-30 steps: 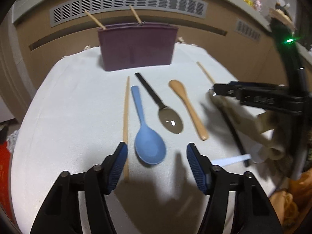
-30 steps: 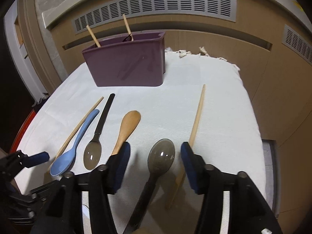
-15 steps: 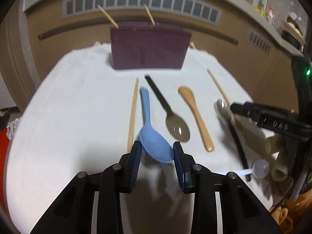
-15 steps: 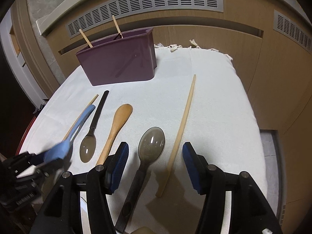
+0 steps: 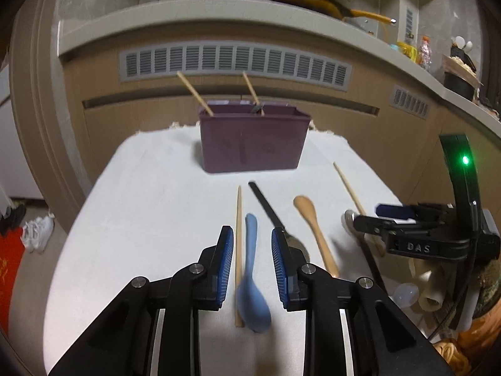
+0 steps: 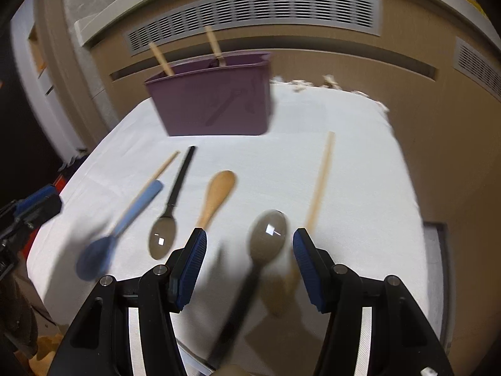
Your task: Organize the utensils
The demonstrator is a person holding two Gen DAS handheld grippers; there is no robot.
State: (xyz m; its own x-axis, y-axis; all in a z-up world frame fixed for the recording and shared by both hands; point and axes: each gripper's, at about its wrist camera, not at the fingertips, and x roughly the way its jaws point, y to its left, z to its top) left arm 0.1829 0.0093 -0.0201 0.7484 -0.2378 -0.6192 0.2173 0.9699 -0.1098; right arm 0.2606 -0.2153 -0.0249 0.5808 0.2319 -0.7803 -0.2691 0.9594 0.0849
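Observation:
A blue spoon (image 5: 252, 279) lies blurred on the white cloth between the fingers of my left gripper (image 5: 252, 250), which stands partly open around it without touching it. It also shows in the right wrist view (image 6: 116, 232). My right gripper (image 6: 249, 250) is open over a grey spoon with a black handle (image 6: 264, 244). A purple utensil box (image 5: 250, 139) stands at the back and holds two wooden sticks (image 5: 195, 95). Another grey spoon (image 6: 166, 228), a wooden spoon (image 6: 217, 194) and two chopsticks (image 6: 321, 181) lie on the cloth.
The white cloth (image 5: 141, 219) covers a small table in front of a tan cabinet wall with vents (image 5: 235, 62). The table edge drops off on the left and right. Shoes (image 5: 36, 228) lie on the floor at the left.
My left gripper had closed around the blue spoon's bowl; now it has opened a little, lifted and pulled back, and the spoon lies on the cloth. The right gripper has moved slightly.

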